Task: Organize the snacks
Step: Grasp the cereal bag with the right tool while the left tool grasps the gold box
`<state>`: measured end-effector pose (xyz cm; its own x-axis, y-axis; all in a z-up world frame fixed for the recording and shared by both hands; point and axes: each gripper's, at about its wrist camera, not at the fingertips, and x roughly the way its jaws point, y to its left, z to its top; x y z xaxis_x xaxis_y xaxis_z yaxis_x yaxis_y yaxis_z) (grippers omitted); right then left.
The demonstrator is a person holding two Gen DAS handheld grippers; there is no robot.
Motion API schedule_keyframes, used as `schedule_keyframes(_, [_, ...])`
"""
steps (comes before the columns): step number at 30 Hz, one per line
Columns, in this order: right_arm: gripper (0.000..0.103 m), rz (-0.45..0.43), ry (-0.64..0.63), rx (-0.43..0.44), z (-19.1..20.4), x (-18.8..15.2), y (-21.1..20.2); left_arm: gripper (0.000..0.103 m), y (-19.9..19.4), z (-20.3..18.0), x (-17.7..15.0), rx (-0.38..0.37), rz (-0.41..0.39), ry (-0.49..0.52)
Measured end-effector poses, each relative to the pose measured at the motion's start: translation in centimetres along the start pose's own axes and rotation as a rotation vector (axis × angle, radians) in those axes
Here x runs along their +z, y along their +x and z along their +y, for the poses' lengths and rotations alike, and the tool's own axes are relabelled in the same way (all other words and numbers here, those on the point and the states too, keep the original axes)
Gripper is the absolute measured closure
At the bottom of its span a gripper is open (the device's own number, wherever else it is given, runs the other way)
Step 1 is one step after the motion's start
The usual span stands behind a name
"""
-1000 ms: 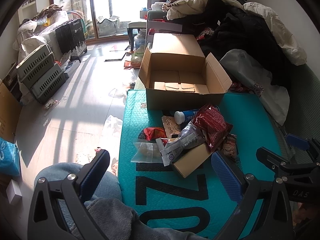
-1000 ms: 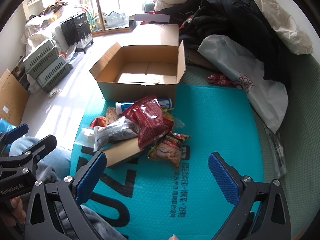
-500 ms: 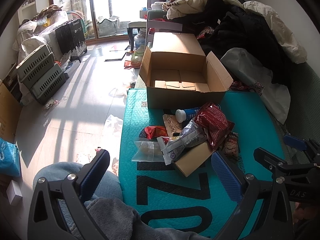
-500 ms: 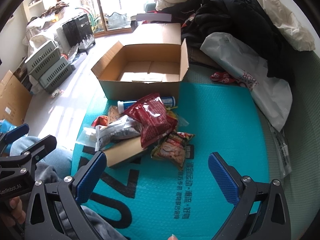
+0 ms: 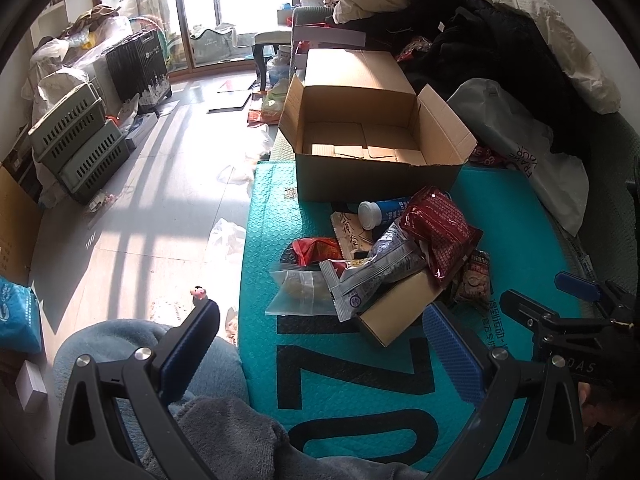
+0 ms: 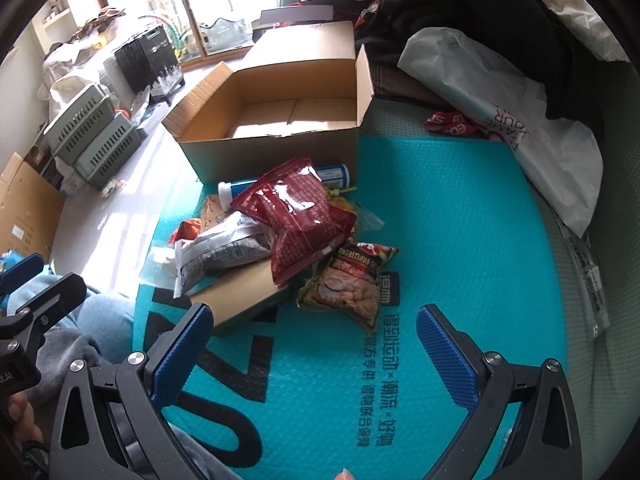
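On teal mat [image 6: 460, 216]: peanut packet [image 6: 354, 282] reads "NUTRITIOUS"; Chinese print alongside.

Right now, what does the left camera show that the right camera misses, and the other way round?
Only the left view shows the blue bag on the floor and the pale plastic bags lying beside the mat. Only the right view shows the whole orange snack packet and the long clear packet off the mat's far side. Both show the open, empty cardboard box, the dark red bag topping the snack pile, the blue tube, and open jaws holding nothing.
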<state>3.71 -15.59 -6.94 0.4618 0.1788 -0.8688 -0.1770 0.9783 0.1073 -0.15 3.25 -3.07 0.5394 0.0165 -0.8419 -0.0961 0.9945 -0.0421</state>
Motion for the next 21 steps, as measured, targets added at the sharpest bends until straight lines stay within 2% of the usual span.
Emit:
schedule_keyframes(6, [0.0,0.039,0.019,0.004,-0.8,0.0,2.2,0.0,2.0,-0.1,-0.3,-0.063,0.054,-0.034])
schedule_keyframes(12, [0.0,0.077,0.023,-0.014,-1.8,0.2,4.2,0.0,3.9,-1.4,-0.3,-0.081,0.082,0.009])
schedule_keyframes(21, [0.0,0.137,0.064,-0.012,-3.8,0.3,7.4,0.002,7.7,-2.9,-0.3,-0.16,0.166,0.028])
